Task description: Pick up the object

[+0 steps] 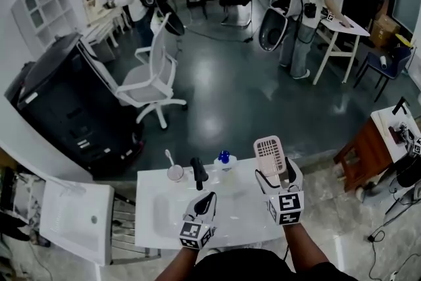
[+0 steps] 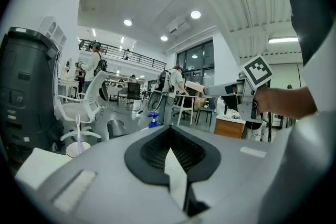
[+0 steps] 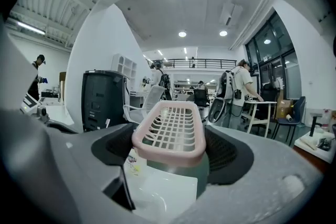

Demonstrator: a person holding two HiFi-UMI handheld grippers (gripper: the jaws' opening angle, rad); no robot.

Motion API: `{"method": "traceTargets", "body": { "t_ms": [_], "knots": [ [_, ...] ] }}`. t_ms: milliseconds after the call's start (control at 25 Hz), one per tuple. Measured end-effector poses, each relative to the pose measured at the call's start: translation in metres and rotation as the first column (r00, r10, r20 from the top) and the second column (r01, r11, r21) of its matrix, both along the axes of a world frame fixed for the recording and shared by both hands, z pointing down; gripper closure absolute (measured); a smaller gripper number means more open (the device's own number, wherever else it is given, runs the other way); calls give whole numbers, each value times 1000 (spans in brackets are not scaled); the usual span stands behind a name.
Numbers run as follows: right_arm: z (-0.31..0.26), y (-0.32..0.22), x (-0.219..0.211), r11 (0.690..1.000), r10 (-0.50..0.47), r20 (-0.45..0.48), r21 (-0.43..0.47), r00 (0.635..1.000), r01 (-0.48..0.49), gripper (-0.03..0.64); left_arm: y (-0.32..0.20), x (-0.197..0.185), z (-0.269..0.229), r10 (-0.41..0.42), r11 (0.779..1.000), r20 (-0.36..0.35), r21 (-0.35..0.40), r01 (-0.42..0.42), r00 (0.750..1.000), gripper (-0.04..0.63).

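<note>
Pick-up step looked all but done. The pink slotted basket (image 1: pixel 268 152) sat wedged between the fingers of the right gripper (image 1: pixel 275 176), which were spread wide and pressing on both its sides. It seemed clear of the white tabletop (image 1: pixel 158 207), at 1 o'clock from the left gripper (image 1: pixel 208 197). Left fingers were together, nothing in them. Next move, by my reckoning: steady squeeze, basket level, clear of the blue-capped bottle (image 1: pixel 224 158) at its 9 o'clock.
</note>
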State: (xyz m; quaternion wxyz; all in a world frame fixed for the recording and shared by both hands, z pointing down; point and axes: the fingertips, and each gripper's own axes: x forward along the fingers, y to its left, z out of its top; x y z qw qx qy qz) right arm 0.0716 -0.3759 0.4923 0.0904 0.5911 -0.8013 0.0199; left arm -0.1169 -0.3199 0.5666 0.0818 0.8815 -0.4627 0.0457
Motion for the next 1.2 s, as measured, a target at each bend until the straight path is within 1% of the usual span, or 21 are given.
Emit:
{"method": "traceTargets", "body": {
  "t_ms": [320,520,760,960,1200],
  "knots": [
    [-8,5,-3,1000,10,-16,25,1000,-10,195,0,-3,-7,-13,1000,-8,28,13,1000,578],
    [-9,9,-5,999,18,-41,31,999,-16,195,4,-3,-9,-14,999,-9,32,15,1000,578],
    [-10,10,-6,999,16,-41,41,999,-14,195,7,-1,-10,-16,999,-13,36,17,1000,578],
    [-6,5,-8,999,13,-44,36,999,-11,195,4,-1,-12,-20,999,-13,38,20,1000,578],
    [5,0,-8,1000,23,-44,9,999,-22,195,3,-3,-9,-22,999,-10,34,22,1000,578]
  ]
}}
